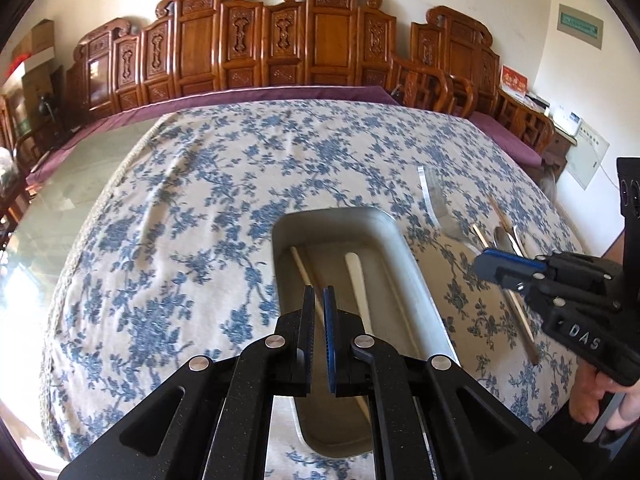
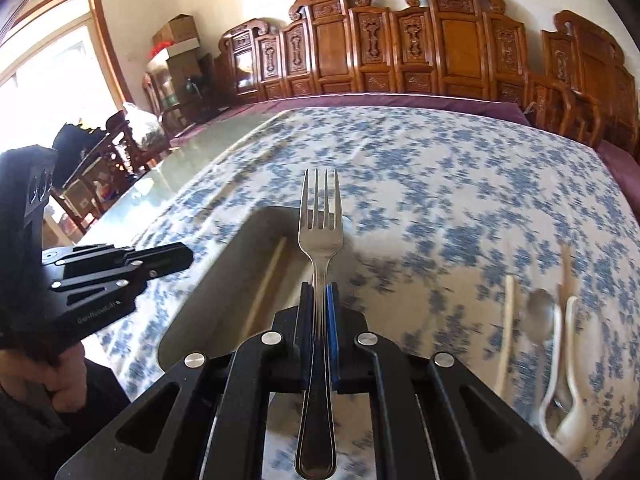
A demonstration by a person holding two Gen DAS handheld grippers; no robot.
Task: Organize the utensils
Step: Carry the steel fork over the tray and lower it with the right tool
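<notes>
My right gripper (image 2: 320, 296) is shut on the neck of a steel fork (image 2: 321, 224), whose tines point away above the far rim of a metal tray (image 2: 224, 276). In the left wrist view this gripper (image 1: 486, 264) comes in from the right, with the fork (image 1: 438, 204) blurred beyond its tip. My left gripper (image 1: 319, 300) hangs shut and empty over the tray (image 1: 332, 213). A wooden chopstick (image 1: 302, 270) and a white utensil (image 1: 358, 276) lie in the tray. From the right wrist view, the left gripper (image 2: 188, 258) sits left of the tray.
Loose utensils lie on the blue-flowered tablecloth (image 2: 440, 184) to the right of the tray: a metal spoon (image 2: 542, 316), white spoons (image 2: 570, 360), a white chopstick (image 2: 506, 332) and a wooden chopstick (image 2: 566, 272). Carved wooden chairs (image 1: 320, 40) line the table's far side.
</notes>
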